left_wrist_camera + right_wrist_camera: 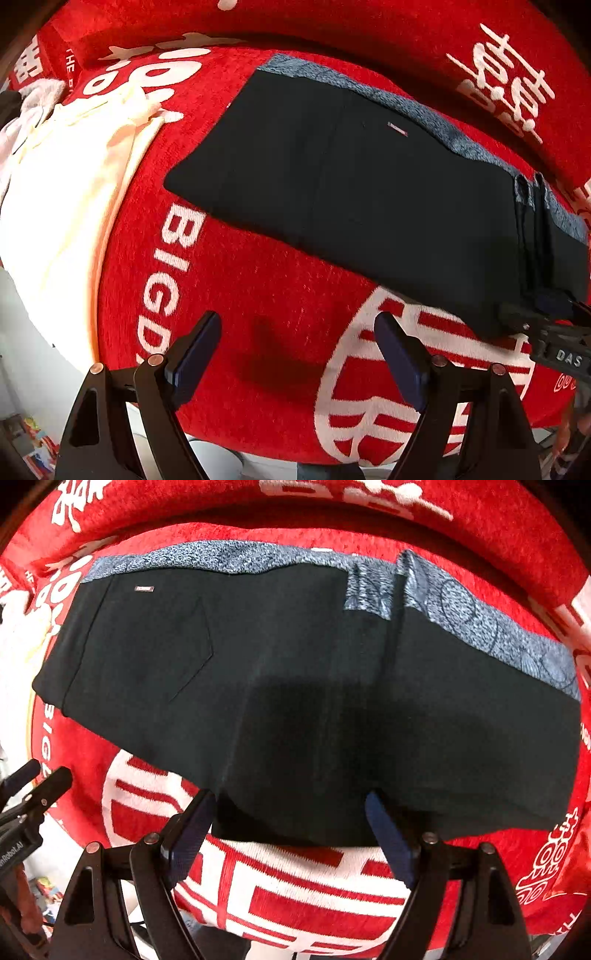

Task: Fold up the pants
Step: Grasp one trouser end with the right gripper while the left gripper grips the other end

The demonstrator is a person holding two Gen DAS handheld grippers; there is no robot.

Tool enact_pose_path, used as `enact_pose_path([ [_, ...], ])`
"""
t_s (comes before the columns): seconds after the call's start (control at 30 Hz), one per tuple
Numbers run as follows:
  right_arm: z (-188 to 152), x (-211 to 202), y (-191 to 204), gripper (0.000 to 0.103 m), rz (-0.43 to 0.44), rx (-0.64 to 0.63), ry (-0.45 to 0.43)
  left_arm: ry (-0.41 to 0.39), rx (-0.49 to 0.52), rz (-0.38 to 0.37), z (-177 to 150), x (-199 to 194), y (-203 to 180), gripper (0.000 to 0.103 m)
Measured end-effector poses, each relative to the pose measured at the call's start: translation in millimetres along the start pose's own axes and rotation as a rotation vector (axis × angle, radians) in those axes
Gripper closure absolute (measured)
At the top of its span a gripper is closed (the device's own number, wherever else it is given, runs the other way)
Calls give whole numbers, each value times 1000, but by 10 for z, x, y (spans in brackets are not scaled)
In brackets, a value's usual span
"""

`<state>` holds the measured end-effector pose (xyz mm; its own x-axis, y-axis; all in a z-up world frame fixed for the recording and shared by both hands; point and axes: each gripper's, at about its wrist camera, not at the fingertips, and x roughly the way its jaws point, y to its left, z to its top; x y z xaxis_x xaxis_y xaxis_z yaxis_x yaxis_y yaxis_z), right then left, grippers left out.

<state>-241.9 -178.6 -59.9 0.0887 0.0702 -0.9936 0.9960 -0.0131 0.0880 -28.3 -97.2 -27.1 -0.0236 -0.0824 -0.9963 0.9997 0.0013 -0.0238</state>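
Both grippers, left gripper (297, 328) and right gripper (290, 806), jaws apart, smooth black folded pants (295, 686), plush red blanket (258, 302)

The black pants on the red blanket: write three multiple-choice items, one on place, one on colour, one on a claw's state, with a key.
1. What lies beside the black pants in the left wrist view?
A. a cream garment
B. a green towel
C. a wooden box

2. What colour is the patterned fabric along the pants' far edge?
A. yellow
B. blue-grey
C. pink

3. How is the right claw?
A. shut on the pants
B. open over their near edge
C. out of view

Key: 1 A, the cream garment lies on the red blanket there. 2 B, speckled blue-grey. 3 B, fingers apart, nothing pinched.
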Motion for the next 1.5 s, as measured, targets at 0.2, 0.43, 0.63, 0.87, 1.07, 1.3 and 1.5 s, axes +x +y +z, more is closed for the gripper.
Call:
enact_pose_path([
  [0.2, -2, -259, 281, 17, 30, -83, -102, -97, -67, -69, 117, -102, 270, 18],
  [0.43, 236, 250, 612, 17, 175, -139, -34, -130, -198, -126, 187, 13, 724, 18],
  [0.63, 13, 311, 843, 10, 165, -288, -13, -140, -245, -283, 229, 123, 794, 18],
  [0.87, 77, 146, 595, 9, 172, -213, -115, -157, -344, -477, 343, 301, 841, 18],
  [1.07, 134, 242, 318, 7, 254, -177, -79, -194, -402, -610, 337, 389, 851, 18],
  [1.3, 41, 251, 445, 5, 258, -222, -101, -193, -326, -577, 516, 366, 603, 18],
  [1.5, 115, 198, 462, 5, 290, -194, -63, -168, -277, -305, 626, 282, 313, 67],
])
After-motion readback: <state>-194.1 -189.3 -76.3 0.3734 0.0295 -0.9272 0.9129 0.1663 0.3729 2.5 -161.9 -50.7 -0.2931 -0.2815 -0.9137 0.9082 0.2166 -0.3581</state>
